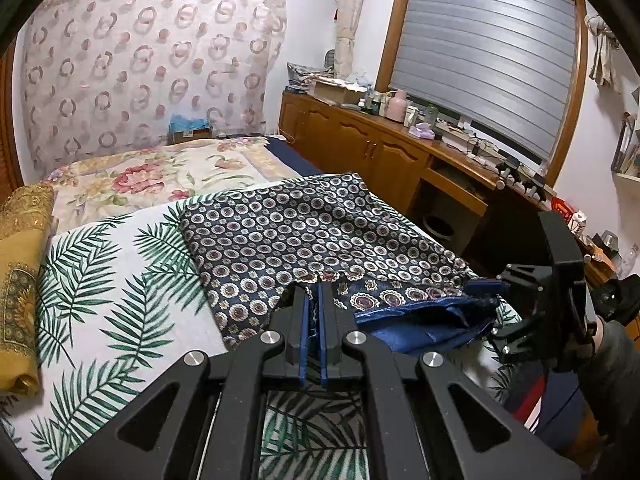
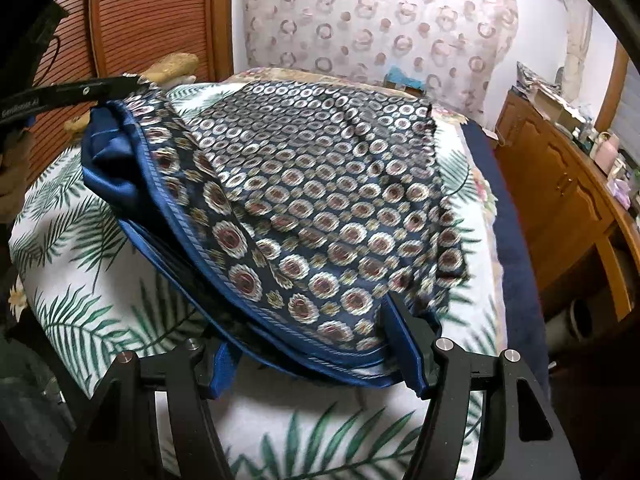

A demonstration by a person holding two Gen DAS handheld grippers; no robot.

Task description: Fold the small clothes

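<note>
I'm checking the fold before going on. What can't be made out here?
- Left wrist view: where the left hand-held gripper pinches the patterned scarf, hidden by its fingers.
- Right wrist view: the scarf's near edge is motion-blurred; the right hand-held gripper is open, its left finger hidden under that hem.
- Dresser items: too small.

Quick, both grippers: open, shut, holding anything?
Left gripper: shut on the patterned scarf edge.
Right gripper: open, scarf hem between its fingers, not pinched.
</note>
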